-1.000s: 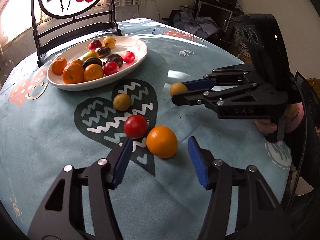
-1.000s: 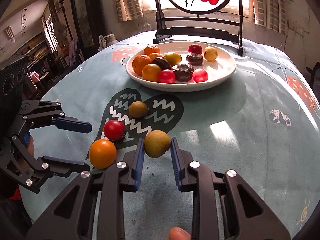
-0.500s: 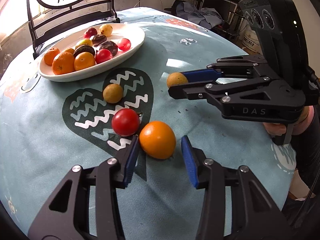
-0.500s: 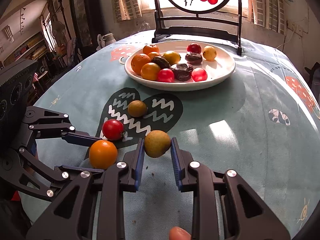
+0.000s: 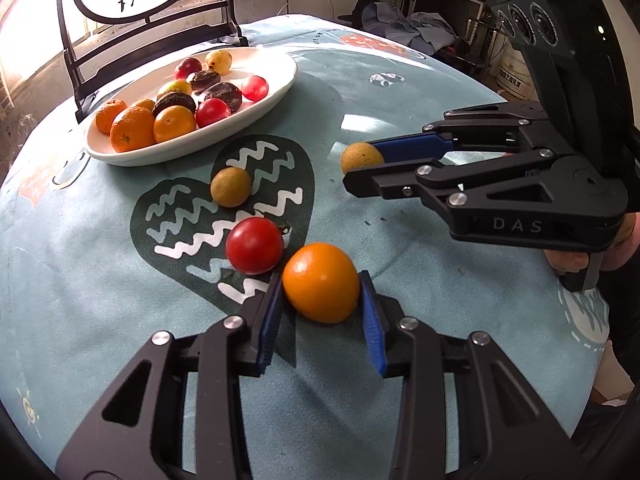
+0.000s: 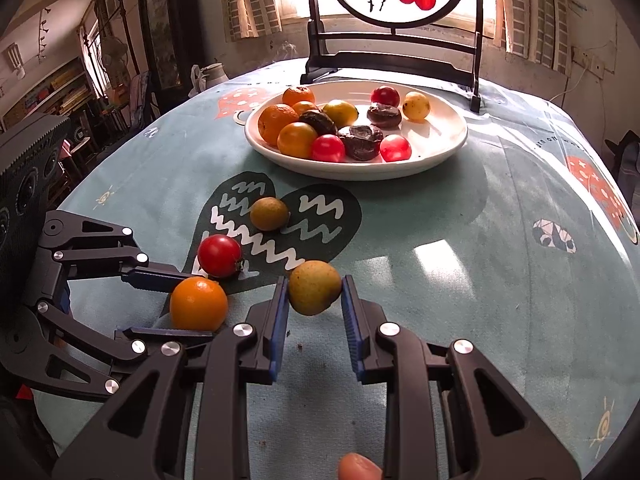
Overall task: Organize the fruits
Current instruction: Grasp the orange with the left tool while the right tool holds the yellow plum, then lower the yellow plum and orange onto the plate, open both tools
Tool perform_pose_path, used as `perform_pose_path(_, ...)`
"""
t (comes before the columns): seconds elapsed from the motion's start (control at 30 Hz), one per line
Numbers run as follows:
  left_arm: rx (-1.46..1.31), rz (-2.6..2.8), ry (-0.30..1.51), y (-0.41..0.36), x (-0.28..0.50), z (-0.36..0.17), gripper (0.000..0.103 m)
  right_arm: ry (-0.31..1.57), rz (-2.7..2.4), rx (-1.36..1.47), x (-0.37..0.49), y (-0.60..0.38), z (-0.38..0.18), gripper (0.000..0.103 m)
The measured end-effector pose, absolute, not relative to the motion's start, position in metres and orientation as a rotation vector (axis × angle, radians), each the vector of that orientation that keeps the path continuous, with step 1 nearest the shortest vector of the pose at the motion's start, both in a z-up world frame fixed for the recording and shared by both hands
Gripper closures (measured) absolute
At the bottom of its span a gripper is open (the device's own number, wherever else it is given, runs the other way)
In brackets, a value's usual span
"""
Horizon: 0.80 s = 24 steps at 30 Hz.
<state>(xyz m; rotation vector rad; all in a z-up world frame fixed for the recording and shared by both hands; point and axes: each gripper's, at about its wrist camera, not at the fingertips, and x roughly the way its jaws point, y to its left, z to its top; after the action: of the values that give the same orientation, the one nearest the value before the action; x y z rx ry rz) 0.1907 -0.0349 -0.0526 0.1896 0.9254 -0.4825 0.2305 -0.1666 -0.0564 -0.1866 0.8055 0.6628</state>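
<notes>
While the right gripper clasps a yellow-green fruit, the left gripper's jaws are closing around the orange, seemingly touching it, mid-tabletop, nearer than the plate.

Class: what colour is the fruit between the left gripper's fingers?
Orange, clearest in the left wrist view.

Left gripper, angled down toward the table, jaws closing with the orange between its blue pads, both pads at the fruit's sides. Right gripper, likewise angled down, clamped on a yellow-green fruit. A fingertip shows at the lower edge of the right wrist view.
</notes>
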Motion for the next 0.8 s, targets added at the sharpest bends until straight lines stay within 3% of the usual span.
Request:
perform_pose_path(0.5,0.132,-0.497,0.815,-0.019,0.182,-0.019,0.066,0.785,0.758,-0.031,0.242,-0.168,-0.043,0.076)
perform_pose_path(0.8,-0.021,-0.259,0.766,0.034,0.257,0.005,0.066,0.676,0.609,0.102,0.302,-0.167,-0.029,0.076)
